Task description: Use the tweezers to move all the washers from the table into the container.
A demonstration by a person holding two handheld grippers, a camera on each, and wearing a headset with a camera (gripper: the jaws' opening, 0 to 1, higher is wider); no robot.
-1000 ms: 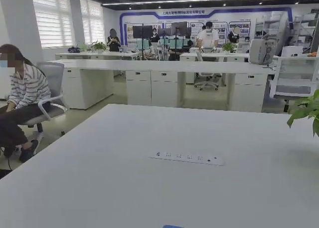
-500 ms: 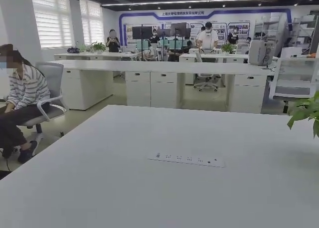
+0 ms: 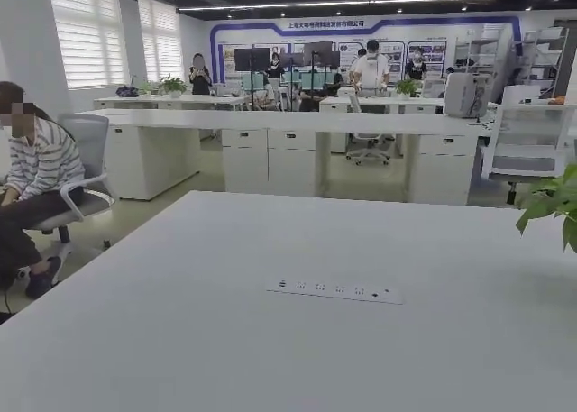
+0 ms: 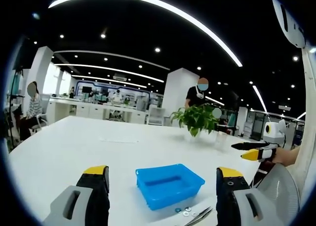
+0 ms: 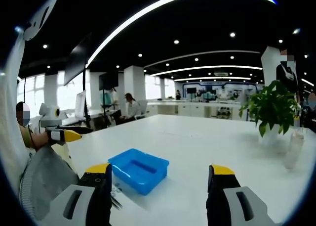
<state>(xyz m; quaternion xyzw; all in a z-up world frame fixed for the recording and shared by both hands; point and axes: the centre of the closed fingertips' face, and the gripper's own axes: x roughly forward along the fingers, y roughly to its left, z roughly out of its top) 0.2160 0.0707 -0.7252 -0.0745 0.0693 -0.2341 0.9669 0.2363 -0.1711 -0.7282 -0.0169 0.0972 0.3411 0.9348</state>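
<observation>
Both pairs of fingers [image 4: 96,171] stand wide apart with nothing between them: my left gripper [image 4: 163,172] and my right gripper [image 5: 160,169] are open and empty, held above the near edge of the table [image 3: 270,340]. I judge I hold them like this because the first move is to take up a thin tool, and open jaws are ready to close on it.

From the left gripper view the washers [image 4: 183,211] lie in a small cluster on the table, just in front of the blue container [image 4: 169,184] and apart from it. The tweezers [image 4: 200,217] lie flat right beside them, not yet picked up. The container sitting so near the washers looks meant to keep each carry short. In the right gripper view the same container [image 5: 138,168] sits just ahead, towards the left jaw.

A potted plant [image 4: 197,118] stands further back, well clear of the work. My head is up, looking across the table at a socket strip [image 3: 335,290] set into it.

A line of blue characters [image 3: 326,22] runs along the far wall, too small for me to read, and I can make out no label on the container
</observation>
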